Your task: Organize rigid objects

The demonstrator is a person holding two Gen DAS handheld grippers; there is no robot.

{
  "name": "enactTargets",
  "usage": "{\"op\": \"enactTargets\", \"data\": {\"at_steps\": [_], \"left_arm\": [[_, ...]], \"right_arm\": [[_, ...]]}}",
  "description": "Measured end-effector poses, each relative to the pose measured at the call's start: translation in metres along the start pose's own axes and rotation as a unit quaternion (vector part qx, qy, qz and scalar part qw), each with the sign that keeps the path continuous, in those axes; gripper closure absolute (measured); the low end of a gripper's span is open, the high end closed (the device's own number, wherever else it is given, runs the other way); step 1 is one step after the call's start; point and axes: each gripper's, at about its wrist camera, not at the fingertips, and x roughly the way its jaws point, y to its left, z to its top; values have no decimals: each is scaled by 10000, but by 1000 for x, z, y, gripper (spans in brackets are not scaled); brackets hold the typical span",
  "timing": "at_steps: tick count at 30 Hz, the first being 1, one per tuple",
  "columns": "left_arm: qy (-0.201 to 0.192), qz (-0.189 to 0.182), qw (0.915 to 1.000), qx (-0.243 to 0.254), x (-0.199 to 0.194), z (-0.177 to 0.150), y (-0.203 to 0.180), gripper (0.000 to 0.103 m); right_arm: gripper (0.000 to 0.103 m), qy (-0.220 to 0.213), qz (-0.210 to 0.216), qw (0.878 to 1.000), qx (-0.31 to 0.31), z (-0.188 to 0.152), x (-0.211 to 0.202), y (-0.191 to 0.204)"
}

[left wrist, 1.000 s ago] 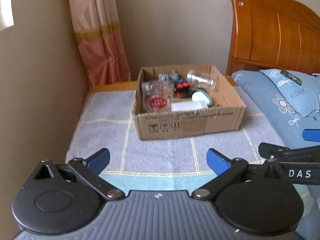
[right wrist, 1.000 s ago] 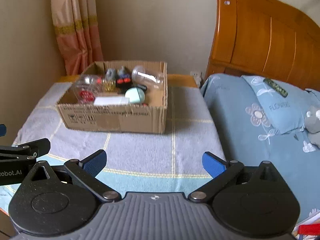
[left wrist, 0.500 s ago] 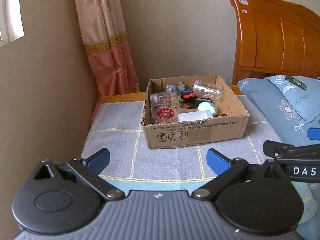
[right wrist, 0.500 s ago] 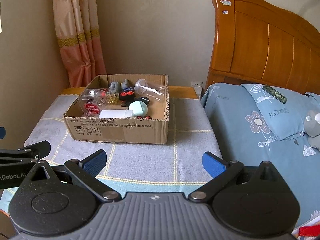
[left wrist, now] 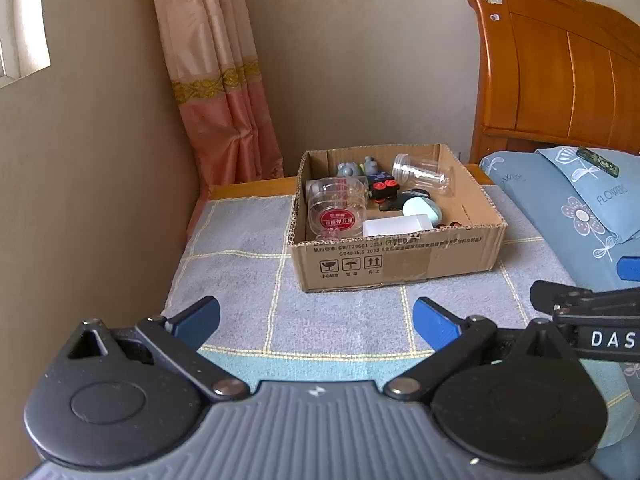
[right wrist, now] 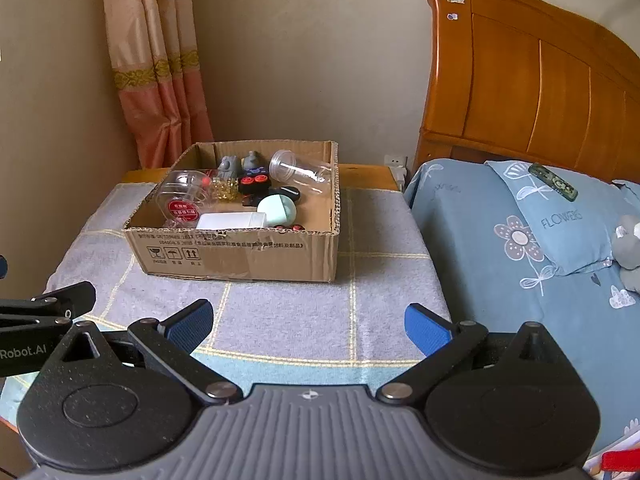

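A cardboard box point(left wrist: 400, 264) point(right wrist: 240, 254) stands on a table under a grey checked towel point(left wrist: 240, 264). It holds several items: a clear jar with a red label point(left wrist: 336, 212) point(right wrist: 182, 204), a clear cup on its side point(left wrist: 424, 174) point(right wrist: 300, 170), a mint egg-shaped case point(left wrist: 422, 208) point(right wrist: 277, 209), a white box point(left wrist: 396, 226) point(right wrist: 230, 221), grey figures point(right wrist: 240, 163) and a black toy with red wheels point(left wrist: 382, 190). My left gripper point(left wrist: 316, 322) and right gripper point(right wrist: 308, 324) are open and empty, well short of the box.
A bed with a blue flowered pillow point(right wrist: 560, 220) and a wooden headboard point(right wrist: 520, 80) stands right of the table. A pink curtain point(left wrist: 216, 80) hangs at the back left. A wall runs along the table's left side.
Both grippers have pulled back and risen, so the box looks smaller and farther away. Both stay open and empty.
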Motion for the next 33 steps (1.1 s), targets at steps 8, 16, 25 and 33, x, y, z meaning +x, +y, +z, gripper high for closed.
{"op": "enactTargets", "data": {"at_steps": [8,16,25,33], "left_arm": [[11,59,10000,9,0,0,0,1],[-26,40,10000,27,-3,0,-1,1],[-25,76,10000,16,-3,1,0,1],[-35,95,9999,31,-5,1,0,1]], "right_arm": [[0,-33,-12,10000,-7,1,-1,1],[0,-45,-3,10000,1,1,-2,2],[0,-56,13,10000,22,1,-3,1],[0,-63,24,10000,7,2,-3,1]]}}
